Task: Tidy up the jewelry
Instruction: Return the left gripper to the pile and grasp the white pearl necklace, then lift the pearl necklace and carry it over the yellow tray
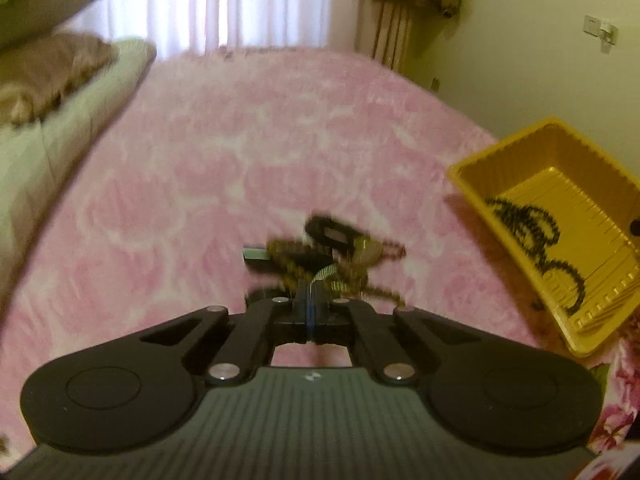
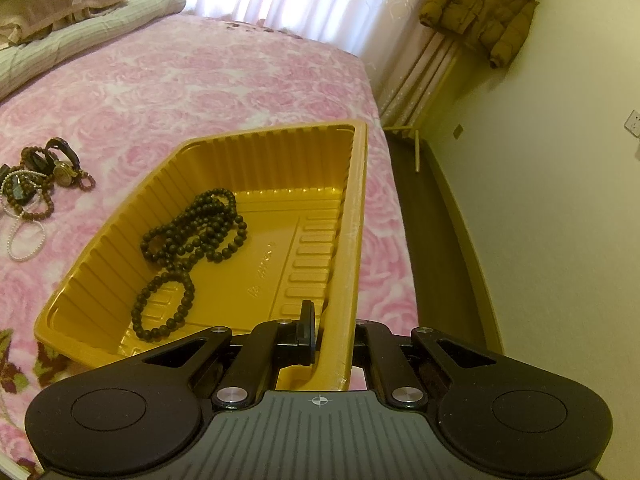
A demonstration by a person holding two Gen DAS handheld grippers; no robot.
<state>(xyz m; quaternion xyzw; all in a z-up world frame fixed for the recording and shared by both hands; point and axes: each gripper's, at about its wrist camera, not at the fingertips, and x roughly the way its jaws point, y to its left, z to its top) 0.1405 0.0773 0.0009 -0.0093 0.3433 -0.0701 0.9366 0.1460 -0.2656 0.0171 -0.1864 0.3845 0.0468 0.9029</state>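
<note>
A blurred pile of jewelry (image 1: 320,256) lies on the pink bed just ahead of my left gripper (image 1: 310,294): brown beads, a dark watch strap (image 1: 332,234) and a pale strand. The jaws are together, and the pale strand (image 1: 324,274) seems pinched at their tips. In the right wrist view the same pile (image 2: 44,176) sits left of the yellow tray (image 2: 356,200). My right gripper (image 2: 326,324) is shut on the tray's near right wall, one finger (image 2: 306,320) inside and the other hidden outside. A black bead necklace (image 2: 192,232) lies in the tray (image 1: 472,176).
The pink rose blanket (image 1: 240,140) covers the bed. Pillows and a green quilt (image 1: 48,60) are stacked at the far left. The bed's right edge drops to a dark floor (image 2: 432,240) beside the wall. A brown jacket (image 2: 480,8) hangs by the curtain.
</note>
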